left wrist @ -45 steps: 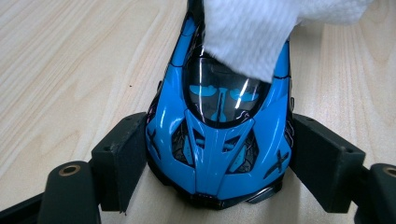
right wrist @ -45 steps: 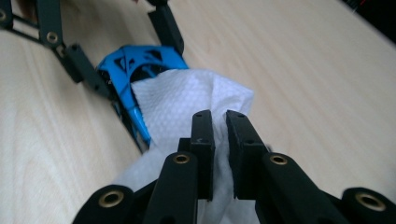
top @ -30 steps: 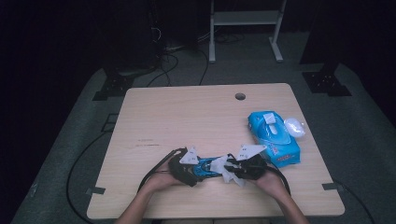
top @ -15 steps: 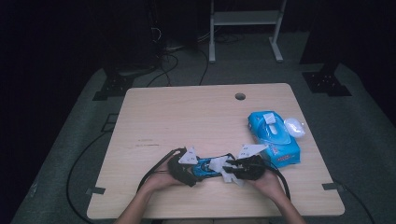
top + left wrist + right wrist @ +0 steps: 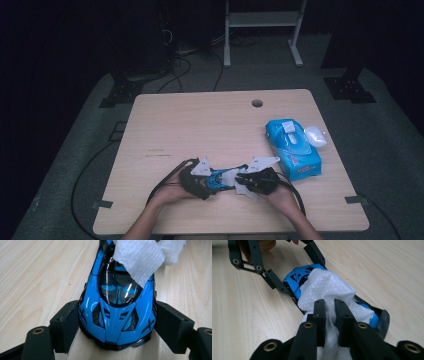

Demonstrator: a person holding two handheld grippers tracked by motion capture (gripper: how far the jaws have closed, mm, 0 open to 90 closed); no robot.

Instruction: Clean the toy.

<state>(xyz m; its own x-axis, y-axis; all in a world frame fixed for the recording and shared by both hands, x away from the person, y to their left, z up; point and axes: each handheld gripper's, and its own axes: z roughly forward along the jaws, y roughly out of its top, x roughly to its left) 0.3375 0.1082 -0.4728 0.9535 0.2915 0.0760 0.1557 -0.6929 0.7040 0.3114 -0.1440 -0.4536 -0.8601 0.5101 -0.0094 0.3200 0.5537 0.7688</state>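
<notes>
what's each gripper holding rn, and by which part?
Left gripper clamps the blue toy car by the sides of its nose. Right gripper, jaws just closed further, pinches the white wipe at its bunched middle.

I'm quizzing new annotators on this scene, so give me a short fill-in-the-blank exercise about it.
1. The left gripper clamps the nose of a toy car whose colour is ____.
2. The right gripper pinches a white ____ that lies on the car's roof.
3. Farther right on the table lies a blue pack of ____.

Missing words: blue; wipe; wipes
</notes>
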